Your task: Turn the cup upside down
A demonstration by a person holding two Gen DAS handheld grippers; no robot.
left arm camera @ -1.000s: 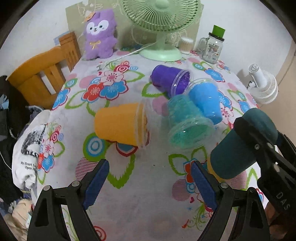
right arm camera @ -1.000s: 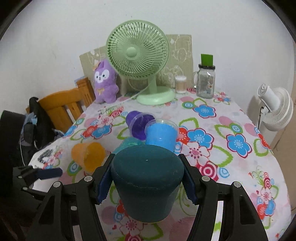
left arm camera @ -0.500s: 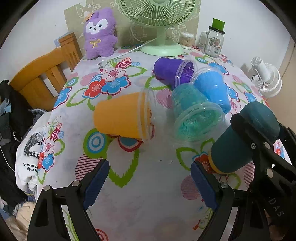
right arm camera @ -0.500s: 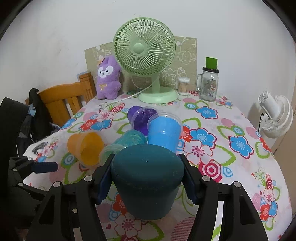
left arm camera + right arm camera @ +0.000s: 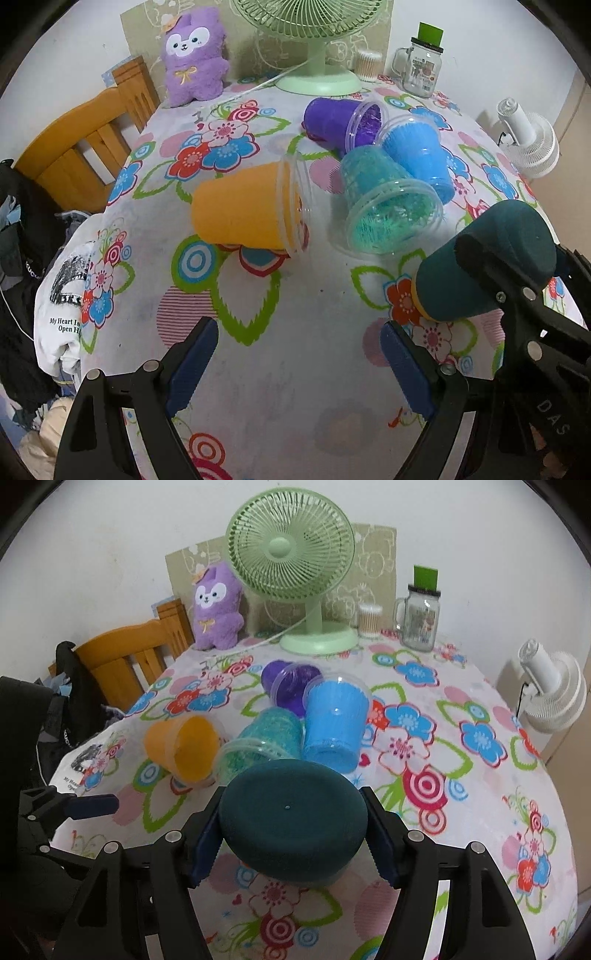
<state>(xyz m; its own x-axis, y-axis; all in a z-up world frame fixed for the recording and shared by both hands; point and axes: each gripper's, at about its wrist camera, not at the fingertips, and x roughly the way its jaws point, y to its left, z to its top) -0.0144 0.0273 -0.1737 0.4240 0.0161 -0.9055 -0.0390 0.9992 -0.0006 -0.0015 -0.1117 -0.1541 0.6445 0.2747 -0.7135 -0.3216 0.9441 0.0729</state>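
Now, by part:
Right gripper [image 5: 293, 843]: both blue pads pressed against the sides of the dark teal cup [image 5: 293, 818], which it holds above the floral tablecloth [image 5: 461, 812].
Dark teal cup: closed base faces the right wrist camera, nearly level; seen from the left wrist view [image 5: 487, 262] it is tilted, base up and away, a yellowish rim showing at its lower end.
Left gripper [image 5: 299, 363]: jaws spread wide, nothing between them, low over a bare patch of tablecloth, just left of the dark teal cup.
Orange cup [image 5: 243, 206]: on its side, beyond the left gripper, well apart from the dark teal cup.
Teal cup [image 5: 384, 206]: on its side, beyond the dark teal cup, near it.
Blue cup [image 5: 419, 155]: touching the teal cup, behind it.
Purple cup [image 5: 338, 118]: on its side behind the blue cup, touching it.
Green fan [image 5: 291, 550]: upright at the table's far edge, behind all the cups.
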